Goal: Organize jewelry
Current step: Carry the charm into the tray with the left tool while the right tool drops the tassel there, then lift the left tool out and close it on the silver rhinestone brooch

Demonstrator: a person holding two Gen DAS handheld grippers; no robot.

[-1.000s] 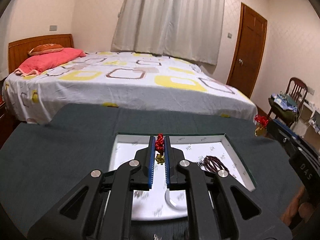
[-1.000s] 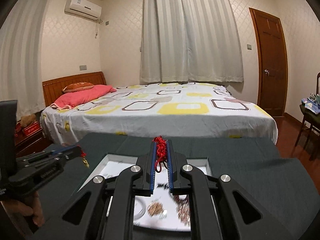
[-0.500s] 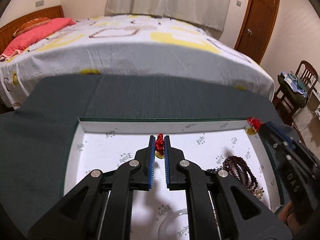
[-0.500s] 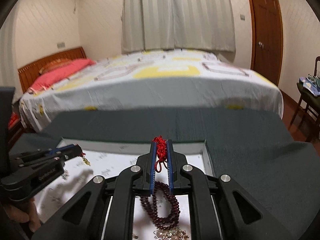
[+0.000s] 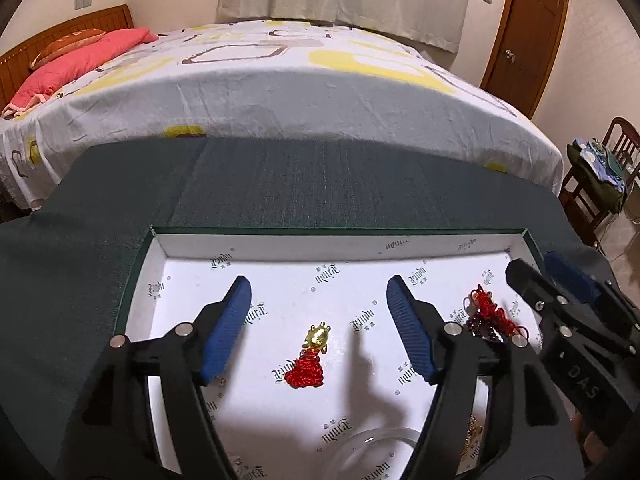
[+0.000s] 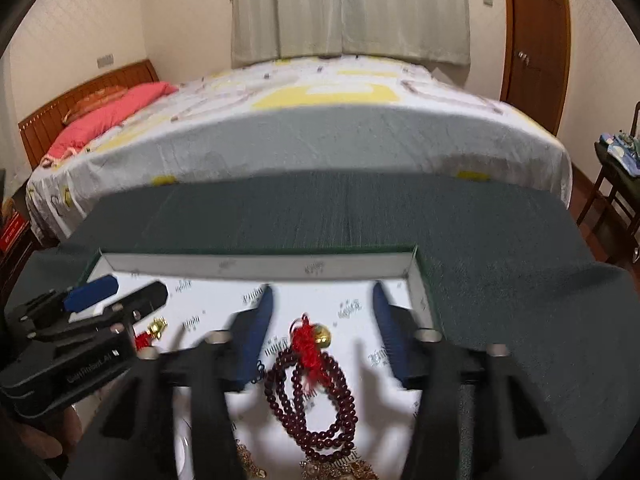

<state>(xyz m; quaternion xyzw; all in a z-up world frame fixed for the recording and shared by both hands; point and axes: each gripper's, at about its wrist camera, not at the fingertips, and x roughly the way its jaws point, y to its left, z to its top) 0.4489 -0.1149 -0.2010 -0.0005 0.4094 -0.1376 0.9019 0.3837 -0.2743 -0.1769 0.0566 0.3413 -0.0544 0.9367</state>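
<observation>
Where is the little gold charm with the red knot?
The gold charm lies on the white tray between the open left gripper's fingers, left of the dark bead bracelet.

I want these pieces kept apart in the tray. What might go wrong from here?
The red-knot charm released by the right gripper lies on the dark bead bracelet; they may tangle. Both grippers, the left gripper included, have just opened low over the white tray; their fingers may drag the gold charm.
</observation>
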